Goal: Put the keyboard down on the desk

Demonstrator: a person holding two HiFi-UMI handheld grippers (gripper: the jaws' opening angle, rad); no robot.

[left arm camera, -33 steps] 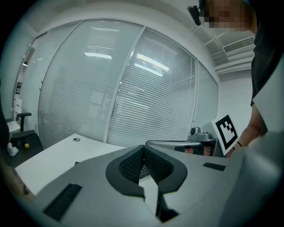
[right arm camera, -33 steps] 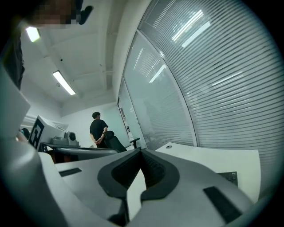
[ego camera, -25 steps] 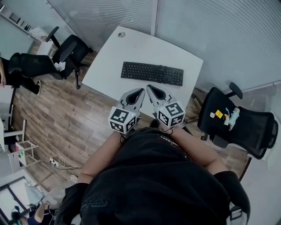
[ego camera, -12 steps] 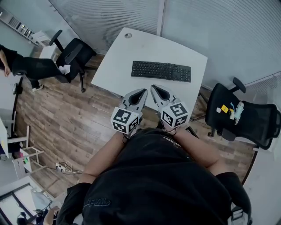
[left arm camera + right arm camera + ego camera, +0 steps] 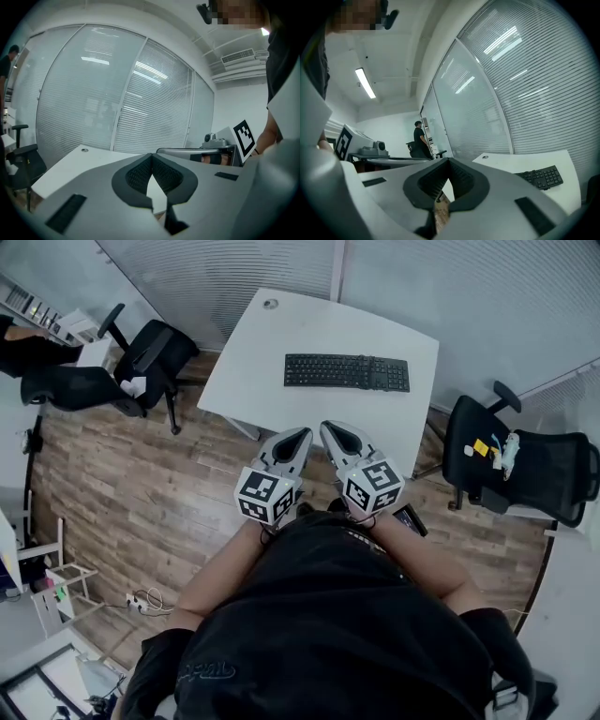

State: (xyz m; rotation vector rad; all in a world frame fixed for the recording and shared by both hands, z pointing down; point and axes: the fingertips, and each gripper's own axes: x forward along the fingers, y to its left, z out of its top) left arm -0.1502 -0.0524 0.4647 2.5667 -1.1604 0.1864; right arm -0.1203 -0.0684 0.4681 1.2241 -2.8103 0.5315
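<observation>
While you hold both tools close in front of your body, the left gripper (image 5: pixel 298 435) is clenched, its pads meeting at the tips with nothing between them. The right gripper (image 5: pixel 330 427) just beside it is likewise clenched and empty. In the head view, both point toward the white surface (image 5: pixel 272 362), with their tips at its near edge. The black keyboard (image 5: pixel 347 372) lies flat on that surface, well apart from both grippers, toward the far right side. A small round grommet (image 5: pixel 271 304) sits near the far left corner. A black office chair (image 5: pixel 525 479) stands to the right of the surface and a second chair (image 5: pixel 155 352) to its left, both on the wood floor (image 5: pixel 141 493). Beyond the surface runs a glass wall (image 5: pixel 450 287) with blinds.
</observation>
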